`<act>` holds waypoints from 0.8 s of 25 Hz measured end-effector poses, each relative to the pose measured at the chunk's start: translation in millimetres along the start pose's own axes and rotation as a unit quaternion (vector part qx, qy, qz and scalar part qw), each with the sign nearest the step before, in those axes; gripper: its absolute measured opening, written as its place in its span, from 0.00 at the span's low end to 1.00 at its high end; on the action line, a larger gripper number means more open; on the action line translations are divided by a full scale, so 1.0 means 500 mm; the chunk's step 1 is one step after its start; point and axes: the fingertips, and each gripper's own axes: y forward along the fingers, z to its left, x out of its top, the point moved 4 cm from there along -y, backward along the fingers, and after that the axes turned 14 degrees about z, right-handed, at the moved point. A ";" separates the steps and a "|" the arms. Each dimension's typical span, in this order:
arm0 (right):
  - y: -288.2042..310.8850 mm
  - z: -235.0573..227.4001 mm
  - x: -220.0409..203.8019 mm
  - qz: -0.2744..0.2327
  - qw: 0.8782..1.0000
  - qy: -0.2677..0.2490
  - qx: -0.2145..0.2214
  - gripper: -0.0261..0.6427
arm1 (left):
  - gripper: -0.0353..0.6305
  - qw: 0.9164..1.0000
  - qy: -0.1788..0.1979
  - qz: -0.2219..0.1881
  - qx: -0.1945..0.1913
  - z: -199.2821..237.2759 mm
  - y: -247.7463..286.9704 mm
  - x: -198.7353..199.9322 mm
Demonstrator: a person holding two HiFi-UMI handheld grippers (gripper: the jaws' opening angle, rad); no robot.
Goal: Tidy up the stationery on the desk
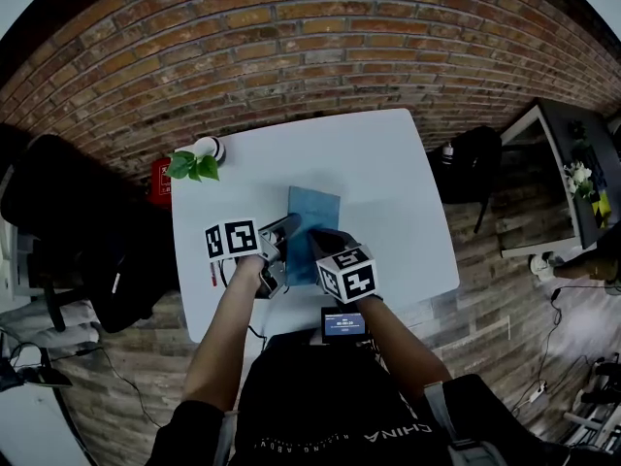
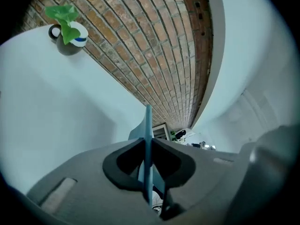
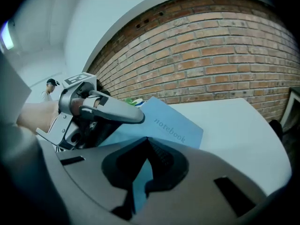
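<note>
A blue notebook (image 1: 315, 216) lies over the middle of the white table (image 1: 388, 192), held by both grippers at its near end. In the left gripper view the notebook (image 2: 148, 121) stands edge-on between the jaws, and my left gripper (image 2: 148, 146) is shut on it. My right gripper (image 3: 147, 146) is shut on the near edge of the notebook (image 3: 171, 128), whose cover reads "notebook". From the right gripper view the left gripper (image 3: 135, 118) clamps the book's left side. In the head view the left gripper (image 1: 288, 231) and right gripper (image 1: 317, 244) sit side by side.
A small potted plant (image 1: 197, 161) stands at the table's far left corner, also in the left gripper view as the plant (image 2: 68, 29). A red pen (image 1: 212, 273) lies by the left edge. A small screen device (image 1: 343, 323) sits at the near edge. A black chair (image 1: 58, 221) stands left.
</note>
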 end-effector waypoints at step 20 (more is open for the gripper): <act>0.029 -0.082 -0.040 0.050 0.999 -0.011 0.003 0.05 | 0.13 0.992 -0.102 -0.067 0.035 0.163 0.025 -0.042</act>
